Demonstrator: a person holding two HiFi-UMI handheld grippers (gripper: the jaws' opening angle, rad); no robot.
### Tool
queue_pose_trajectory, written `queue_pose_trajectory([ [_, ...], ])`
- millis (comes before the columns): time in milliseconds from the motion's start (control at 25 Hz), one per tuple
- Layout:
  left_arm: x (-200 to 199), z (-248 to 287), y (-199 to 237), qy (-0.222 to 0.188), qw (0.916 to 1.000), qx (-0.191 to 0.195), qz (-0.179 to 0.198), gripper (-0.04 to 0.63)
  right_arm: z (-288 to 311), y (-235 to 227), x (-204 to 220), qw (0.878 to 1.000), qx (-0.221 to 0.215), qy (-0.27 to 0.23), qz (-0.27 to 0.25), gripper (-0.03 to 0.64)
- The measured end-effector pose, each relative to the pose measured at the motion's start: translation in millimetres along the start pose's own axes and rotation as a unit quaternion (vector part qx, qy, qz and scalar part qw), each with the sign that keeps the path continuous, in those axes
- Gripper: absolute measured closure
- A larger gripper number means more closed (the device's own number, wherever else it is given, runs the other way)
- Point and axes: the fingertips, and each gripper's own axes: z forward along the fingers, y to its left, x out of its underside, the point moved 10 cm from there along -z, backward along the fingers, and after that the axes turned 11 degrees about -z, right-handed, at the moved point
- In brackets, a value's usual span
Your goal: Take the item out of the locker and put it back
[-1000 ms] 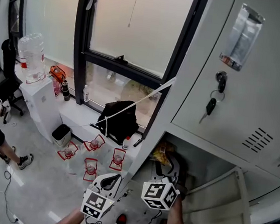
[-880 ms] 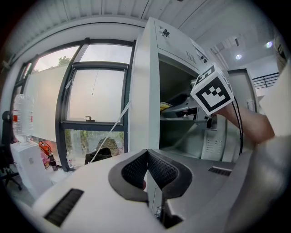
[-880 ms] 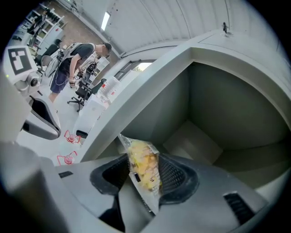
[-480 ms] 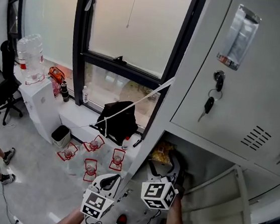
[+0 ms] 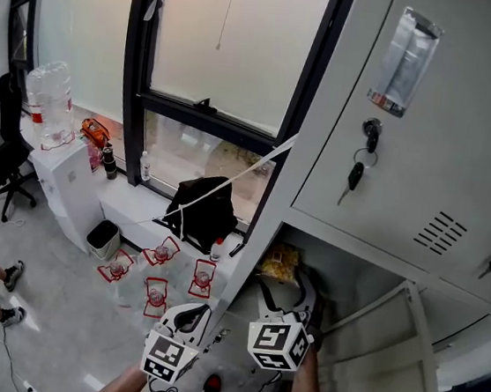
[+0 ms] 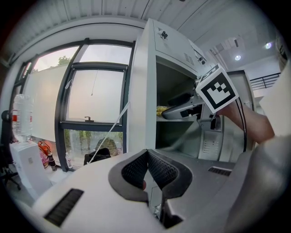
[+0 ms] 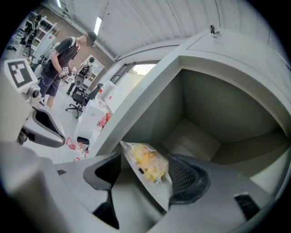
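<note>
— Where is the snack bag (image 7: pixel 146 164)?

— It lies on the floor of the open locker (image 7: pixel 200 113) compartment, near the front left corner. The right tool (image 7: pixel 148 169) reaches in with its jaws spread wide, and the bag sits in the gap between them, closer to the ribbed right pad. Neither pad seems to press on it yet.

— And the other one?

— The left tool (image 6: pixel 148 159) hangs outside the locker with its jaws pressed together and nothing between them.

— How will the bag handle?

— It is a clear film pouch with yellow pieces inside, so it is probably very light, soft and crinkly. The film is likely to be slippery, and the contents look as if they would crush under a hard squeeze. A gentle closure across the filled middle should give the pads something to bear on. The flat sealed edge is safer for the contents but could slide out.

— Which way does it point?

— In the right gripper view its long axis runs on a diagonal. One sealed corner points up and left, toward the locker's side wall. The other end points down and right, toward the right pad. It lies flat, not on edge, so the jaws would close roughly across that slant.

— Any risk?

— The loose film may buckle, and the bag could skid along the metal floor.
</note>
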Motion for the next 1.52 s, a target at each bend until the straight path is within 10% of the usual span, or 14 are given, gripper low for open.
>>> queue_pose_trajectory([
  [320,-2,-9,-14,0.000,0.9996,0.022,0.014,0.574,-51,-7,11,0.993,0.044,-0.018,0.109,0.369],
  [760,0,-33,-40,0.000,0.9977,0.059,0.034,0.574,-127,33,52,0.953,0.099,-0.023,0.286,0.507],
  [1520,18,-105,-65,0.013,0.9913,0.116,0.061,0.574,-232,141,62,0.929,0.126,0.018,0.347,0.594],
])
